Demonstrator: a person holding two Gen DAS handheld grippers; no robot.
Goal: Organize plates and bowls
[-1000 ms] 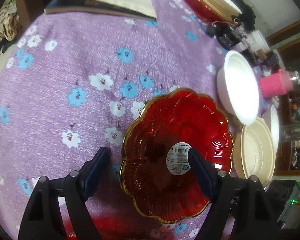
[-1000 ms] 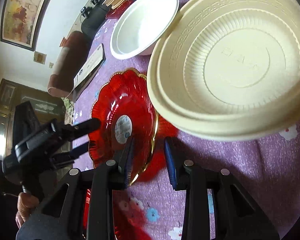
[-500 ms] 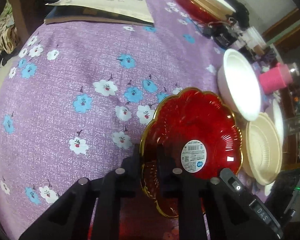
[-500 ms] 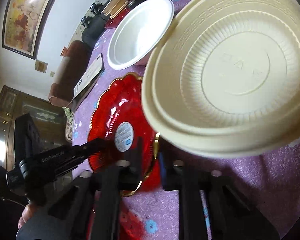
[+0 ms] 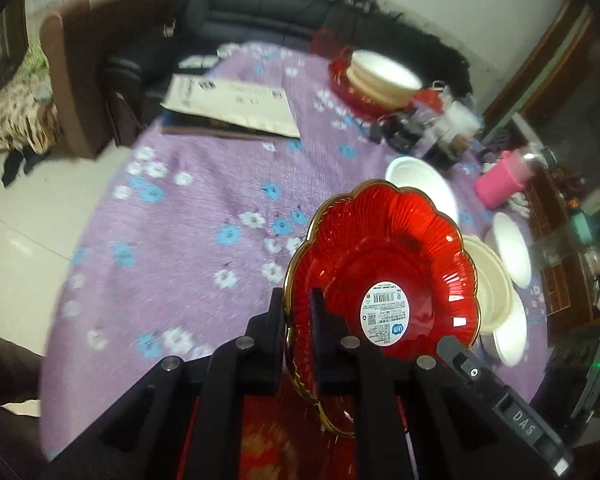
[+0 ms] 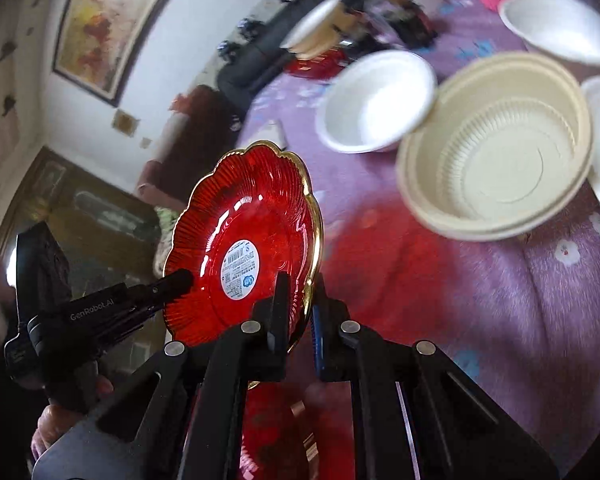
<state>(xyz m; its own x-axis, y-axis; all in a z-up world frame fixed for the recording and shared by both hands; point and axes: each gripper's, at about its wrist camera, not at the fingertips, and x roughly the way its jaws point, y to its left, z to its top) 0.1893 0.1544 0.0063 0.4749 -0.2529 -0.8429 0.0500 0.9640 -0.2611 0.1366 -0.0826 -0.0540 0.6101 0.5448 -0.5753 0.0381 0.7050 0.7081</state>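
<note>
Purple flowered tablecloth (image 5: pixel 204 216) covers the table; far end holds a stack of cream bowls on a red plate (image 5: pixel 380 80), so that looks like the likely drop spot. Nearer: nested cream ribbed bowls (image 6: pixel 500 152), white foam bowl (image 6: pixel 374 100), more white bowls at the right edge. The red scalloped glass plate (image 5: pixel 384 268), gold rim, barcode sticker in the middle, was lying flat on the cloth a second ago; now it's up off the table, tilted, clear of the cream bowls. Both grippers closed in that second: left gripper (image 5: pixel 298 312) went from spread wide to pinching the plate's near rim, right gripper (image 6: pixel 300 300) from partly apart to pinching the opposite rim edge. Two-handed hold, one finger inside the rim and one outside on each. Pick looks done; carry to the stack is next. Thin glass rim, slip is the risk.
</note>
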